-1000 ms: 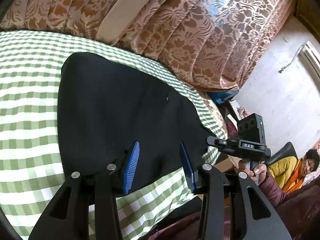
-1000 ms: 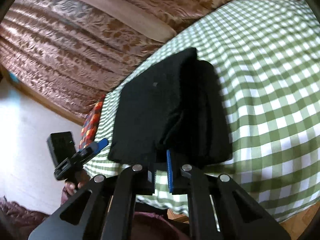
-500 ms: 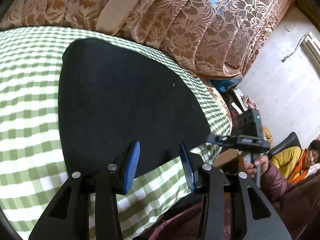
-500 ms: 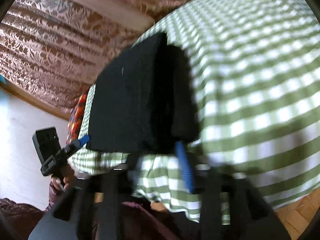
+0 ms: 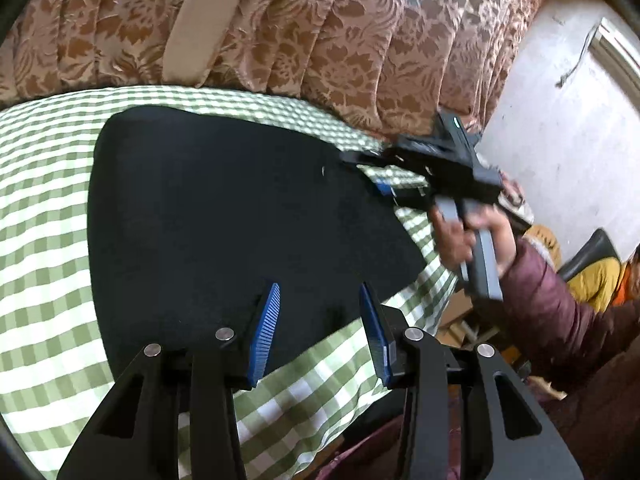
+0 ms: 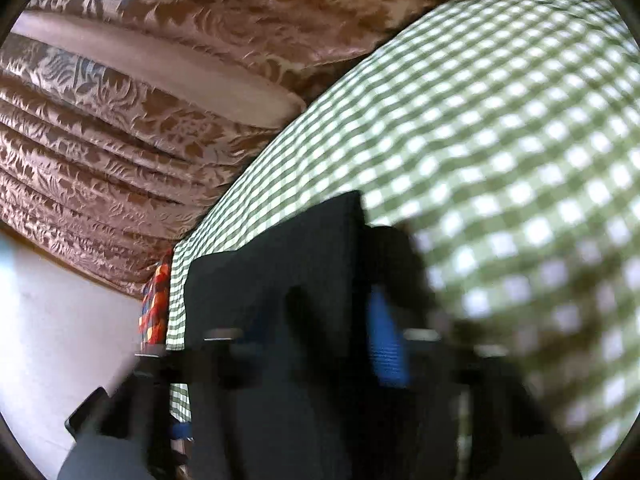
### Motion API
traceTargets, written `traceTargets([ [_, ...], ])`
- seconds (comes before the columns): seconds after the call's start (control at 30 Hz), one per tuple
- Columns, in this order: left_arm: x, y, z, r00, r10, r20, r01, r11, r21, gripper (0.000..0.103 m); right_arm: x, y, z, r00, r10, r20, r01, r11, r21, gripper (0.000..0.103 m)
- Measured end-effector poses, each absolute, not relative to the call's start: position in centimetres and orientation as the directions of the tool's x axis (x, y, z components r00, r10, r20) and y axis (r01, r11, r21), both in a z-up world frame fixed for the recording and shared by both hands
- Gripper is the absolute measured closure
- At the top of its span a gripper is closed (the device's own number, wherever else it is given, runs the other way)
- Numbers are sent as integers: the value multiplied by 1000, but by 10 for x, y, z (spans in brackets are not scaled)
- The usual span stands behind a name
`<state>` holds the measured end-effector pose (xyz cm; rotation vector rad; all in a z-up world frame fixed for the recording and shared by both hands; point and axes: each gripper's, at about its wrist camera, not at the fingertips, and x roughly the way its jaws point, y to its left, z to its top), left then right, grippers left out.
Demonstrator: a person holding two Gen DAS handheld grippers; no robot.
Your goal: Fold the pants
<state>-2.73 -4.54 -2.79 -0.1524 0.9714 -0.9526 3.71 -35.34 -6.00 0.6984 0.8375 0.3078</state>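
The black pants (image 5: 224, 216) lie folded into a compact pad on the green checked cloth (image 5: 36, 208). My left gripper (image 5: 318, 300) is open and empty, its blue pads over the near edge of the pants. My right gripper (image 5: 380, 176) shows in the left wrist view at the pants' right edge, open with nothing between its pads. In the blurred right wrist view the pants (image 6: 280, 264) fill the lower middle and my right gripper (image 6: 320, 320) stands open over their near end.
Brown patterned curtains (image 5: 320, 32) hang behind the table. A white wall (image 5: 560, 140) is at the right. A seated person in yellow (image 5: 596, 280) is at the far right. A red patterned cloth (image 6: 154, 308) lies off the table's far end.
My right gripper has opened and let go of the pants, then swung up and over toward their right edge. My left gripper has stayed open and drawn back slightly.
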Motion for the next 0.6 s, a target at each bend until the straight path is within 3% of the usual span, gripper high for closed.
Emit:
traceTargets([
  [0.17, -36, -59, -42, 226, -675, -703, 619, 656, -431, 62, 36, -324, -72, 670, 284, -686, 19, 917, 398, 88],
  [0.27, -37, -63, -37, 243, -660, -711, 628, 666, -403, 60, 32, -329, -75, 683, 298, -667, 21, 904, 426, 85],
  [0.33, -35, -61, -28, 245, -677, -694, 627, 656, -419, 51, 29, -334, -72, 686, 300, -663, 29, 899, 437, 73],
  [0.37, -35, -59, -25, 257, -679, -688, 624, 660, -419, 45, 27, -334, -67, 691, 280, -666, 43, 904, 425, 55],
  [0.4, -33, -58, -21, 277, -672, -687, 618, 672, -409, 42, 22, -335, -63, 701, 261, -664, 58, 907, 417, 47],
  [0.6, -14, -47, -5, 421, -544, -726, 513, 803, -303, 42, -6, -320, -24, 778, 278, -564, -9, 901, 433, 44],
])
